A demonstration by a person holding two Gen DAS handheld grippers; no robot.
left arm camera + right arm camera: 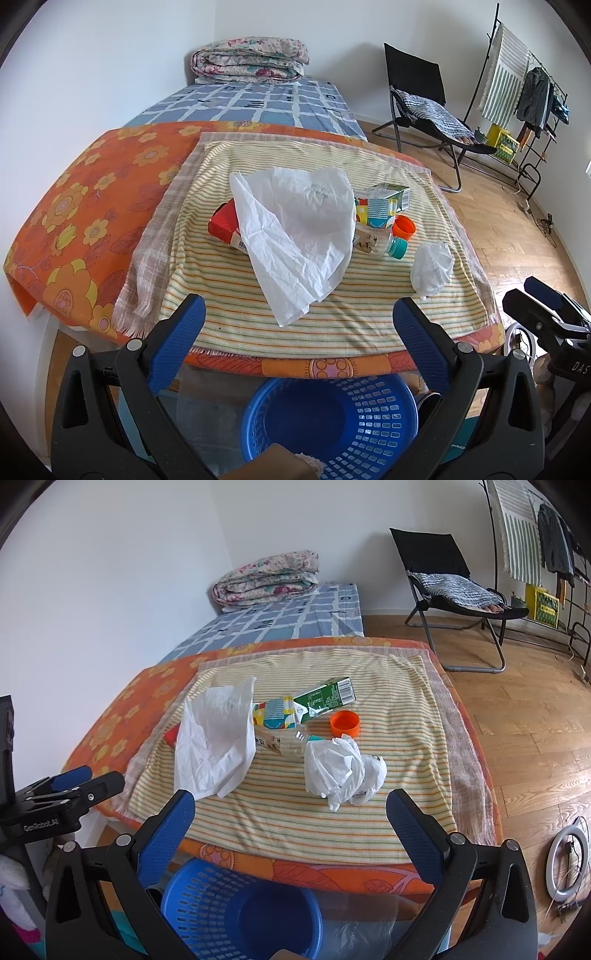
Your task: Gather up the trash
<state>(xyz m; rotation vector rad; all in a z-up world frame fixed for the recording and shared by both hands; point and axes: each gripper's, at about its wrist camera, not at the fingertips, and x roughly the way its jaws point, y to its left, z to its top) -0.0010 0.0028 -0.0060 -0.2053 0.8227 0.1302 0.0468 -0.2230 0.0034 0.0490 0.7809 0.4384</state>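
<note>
Trash lies on a striped cloth (258, 325) (295, 823): a flat white plastic bag (295, 229) (214, 742), a crumpled white bag (431, 268) (341, 770), a red carton (223, 223) (170, 736) partly under the flat bag, a patterned carton (380, 212) (275, 712), a green carton (391, 192) (327, 696), an orange cap (403, 226) (344, 723) and a clear bottle (376, 243) (284, 744). A blue basket (328, 421) (240, 912) stands below the table edge. My left gripper (299, 317) and right gripper (291, 812) are both open and empty, short of the trash.
The table carries an orange flowered cover (85, 206) (122, 716). Behind it is a bed (258, 99) (280, 620) with a folded quilt (251, 59). A black folding chair (421, 107) (443, 576) and a clothes rack (524, 85) stand on the wood floor at right. A ring light (567, 864) lies on the floor.
</note>
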